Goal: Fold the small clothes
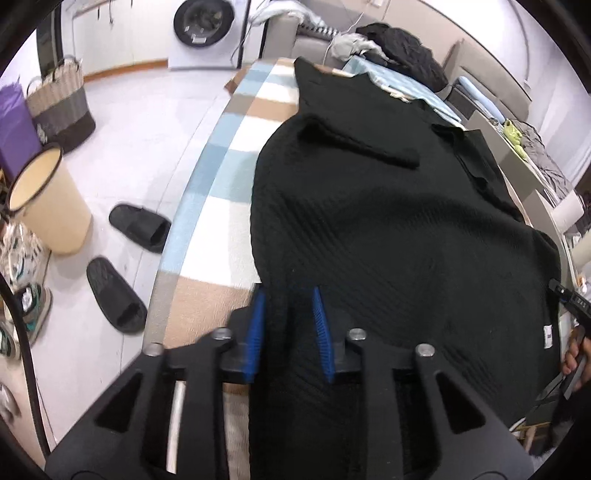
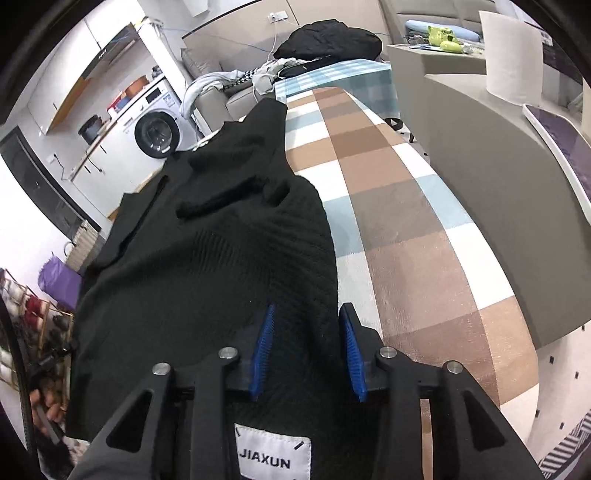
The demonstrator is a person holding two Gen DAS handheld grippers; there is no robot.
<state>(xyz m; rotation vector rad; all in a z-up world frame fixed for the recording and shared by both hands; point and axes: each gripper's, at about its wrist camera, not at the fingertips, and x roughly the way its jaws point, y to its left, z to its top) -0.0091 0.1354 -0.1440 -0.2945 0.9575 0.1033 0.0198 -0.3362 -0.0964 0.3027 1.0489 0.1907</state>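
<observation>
A black ribbed knit garment (image 1: 388,229) lies spread along the checked ironing board (image 1: 236,122), a fold ridge across its upper part. My left gripper (image 1: 288,295) is shut on its near hem, with cloth bunched between the blue pads (image 1: 258,325). In the right wrist view the same garment (image 2: 207,251) covers the board's left half (image 2: 406,221). My right gripper (image 2: 306,314) grips the hem at the garment's right edge, jaws a little apart with fabric filling the gap. A white label reading JIAXUN (image 2: 273,458) hangs below the fingers. The other gripper and a hand (image 1: 576,350) show at the right rim.
On the floor to the left are black slippers (image 1: 140,229), a cream bin (image 1: 48,199) and a woven basket (image 1: 62,107). A washing machine (image 1: 207,29) stands behind. Dark clothes (image 1: 402,48) are piled beyond the board. A grey counter (image 2: 498,177) with a paper roll (image 2: 513,55) runs along the right.
</observation>
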